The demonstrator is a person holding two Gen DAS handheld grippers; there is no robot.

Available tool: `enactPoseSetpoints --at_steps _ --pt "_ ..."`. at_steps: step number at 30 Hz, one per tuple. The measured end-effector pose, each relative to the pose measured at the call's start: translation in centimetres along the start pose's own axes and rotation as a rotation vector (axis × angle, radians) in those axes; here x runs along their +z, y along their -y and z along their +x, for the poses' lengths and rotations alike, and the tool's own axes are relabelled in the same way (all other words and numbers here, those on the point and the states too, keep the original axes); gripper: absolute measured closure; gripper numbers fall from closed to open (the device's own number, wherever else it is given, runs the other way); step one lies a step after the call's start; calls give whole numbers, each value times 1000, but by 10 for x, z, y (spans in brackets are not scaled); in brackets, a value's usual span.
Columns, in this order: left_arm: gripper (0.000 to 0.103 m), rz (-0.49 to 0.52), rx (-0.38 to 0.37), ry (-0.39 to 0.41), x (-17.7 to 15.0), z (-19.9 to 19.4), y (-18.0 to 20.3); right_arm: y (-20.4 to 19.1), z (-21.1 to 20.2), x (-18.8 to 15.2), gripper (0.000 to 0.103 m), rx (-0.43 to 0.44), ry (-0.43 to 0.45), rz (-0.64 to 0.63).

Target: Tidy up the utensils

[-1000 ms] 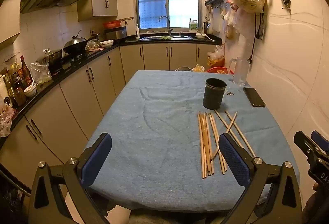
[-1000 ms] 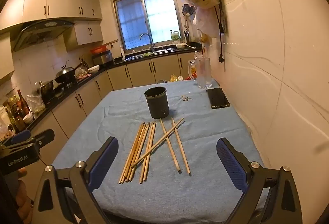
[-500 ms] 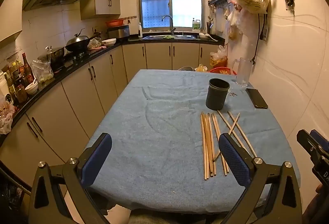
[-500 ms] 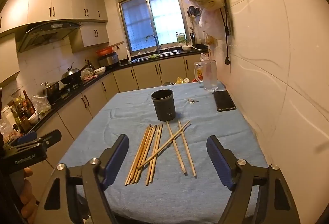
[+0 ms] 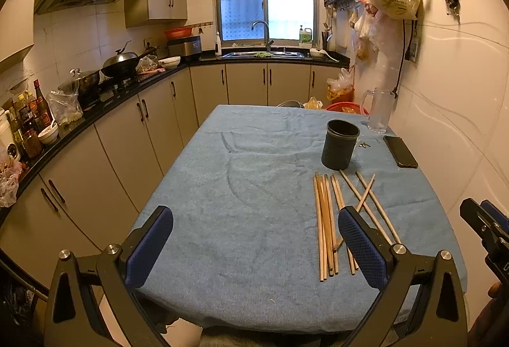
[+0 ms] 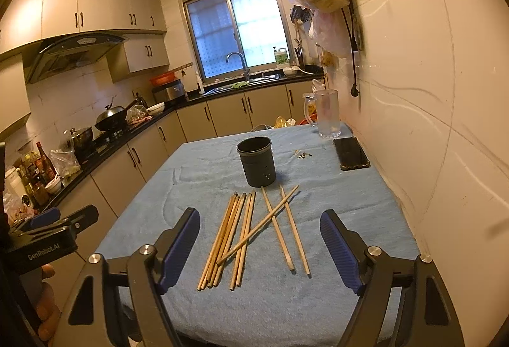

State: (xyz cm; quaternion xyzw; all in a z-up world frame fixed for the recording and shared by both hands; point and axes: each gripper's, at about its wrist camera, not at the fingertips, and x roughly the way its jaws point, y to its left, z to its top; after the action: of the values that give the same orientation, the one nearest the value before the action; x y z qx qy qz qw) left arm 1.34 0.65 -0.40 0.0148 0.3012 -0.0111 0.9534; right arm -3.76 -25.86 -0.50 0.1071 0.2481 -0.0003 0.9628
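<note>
Several wooden chopsticks (image 6: pixel 245 232) lie loose on the blue tablecloth (image 6: pixel 334 197), some crossed; they also show in the left wrist view (image 5: pixel 327 219). A dark round holder cup (image 6: pixel 256 161) stands upright just beyond them, also in the left wrist view (image 5: pixel 339 144). My right gripper (image 6: pixel 259 251) is open and empty, low over the near ends of the chopsticks. My left gripper (image 5: pixel 254 246) is open and empty over the table's near edge, left of the chopsticks. Each gripper shows at the edge of the other's view.
A black phone (image 6: pixel 350 153) and a clear glass mug (image 6: pixel 327 113) sit at the far right by the wall. Small keys (image 6: pixel 302 154) lie near the cup. Kitchen counters with pots (image 5: pixel 121 63) run along the left.
My right gripper has moved forward and down toward the chopsticks, and its jaws have narrowed a little. My left gripper has shifted slightly forward.
</note>
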Motion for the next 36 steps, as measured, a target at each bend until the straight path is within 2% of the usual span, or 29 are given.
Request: enactPoseSetpoints --at_steps 36 --pt "0 -1 -6 -24 0 11 -1 4 12 0 22 -2 -17 6"
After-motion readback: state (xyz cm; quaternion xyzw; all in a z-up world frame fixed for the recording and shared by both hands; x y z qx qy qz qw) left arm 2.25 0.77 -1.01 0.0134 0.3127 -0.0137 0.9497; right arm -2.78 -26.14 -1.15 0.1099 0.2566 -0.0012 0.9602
